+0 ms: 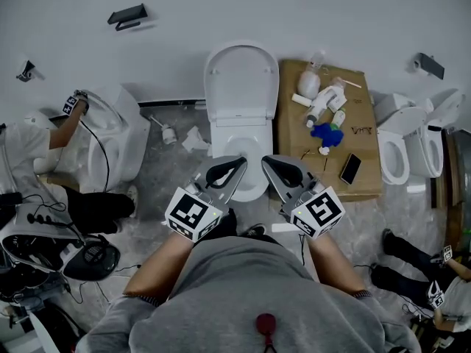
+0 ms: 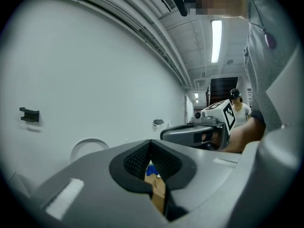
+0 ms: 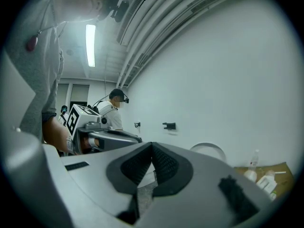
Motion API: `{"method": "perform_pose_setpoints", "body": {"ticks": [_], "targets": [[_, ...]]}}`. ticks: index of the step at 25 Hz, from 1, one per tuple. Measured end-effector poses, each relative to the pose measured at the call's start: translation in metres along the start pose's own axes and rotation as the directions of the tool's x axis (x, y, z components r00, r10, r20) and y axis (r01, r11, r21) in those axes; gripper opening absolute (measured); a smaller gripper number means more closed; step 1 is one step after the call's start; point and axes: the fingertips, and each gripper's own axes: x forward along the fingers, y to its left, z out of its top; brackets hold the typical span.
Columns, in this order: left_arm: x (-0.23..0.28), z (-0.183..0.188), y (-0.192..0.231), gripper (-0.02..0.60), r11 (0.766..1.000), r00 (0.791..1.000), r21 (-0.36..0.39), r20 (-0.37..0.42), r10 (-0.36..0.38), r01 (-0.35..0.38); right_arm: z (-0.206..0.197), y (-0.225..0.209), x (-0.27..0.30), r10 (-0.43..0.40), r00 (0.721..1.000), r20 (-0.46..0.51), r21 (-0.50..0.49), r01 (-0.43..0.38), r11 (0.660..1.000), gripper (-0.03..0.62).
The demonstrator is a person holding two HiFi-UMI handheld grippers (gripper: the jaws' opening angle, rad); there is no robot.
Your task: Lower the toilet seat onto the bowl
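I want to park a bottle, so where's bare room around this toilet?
Free: the cardboard between the bottles and its right edge; the floor left of the bowl, nearer than the crumpled paper. Crowded: around the blue cloth and phone.

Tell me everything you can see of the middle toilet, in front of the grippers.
The toilet is white and glossy. Its seat stands raised against the wall, leaving the bowl open. It stands on the grey floor, a cardboard sheet beside it. The left gripper and right gripper hang over its front, both shut.
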Motion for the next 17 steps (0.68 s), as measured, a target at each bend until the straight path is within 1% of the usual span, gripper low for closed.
{"method": "perform_pose_setpoints", "body": {"ticks": [10, 17], "targets": [[0.0, 0.002, -0.006, 0.009, 1.0, 1.0, 0.003, 0.004, -0.006, 0.006, -0.002, 0.002, -0.006, -0.003, 1.0, -0.01, -0.006, 0.003, 1.0, 0.014], [0.003, -0.01, -0.003, 0.01, 1.0, 1.0, 0.0, 0.003, -0.009, 0.009, -0.013, 0.001, -0.003, -0.007, 1.0, -0.014, -0.009, 0.007, 1.0, 0.014]]}}
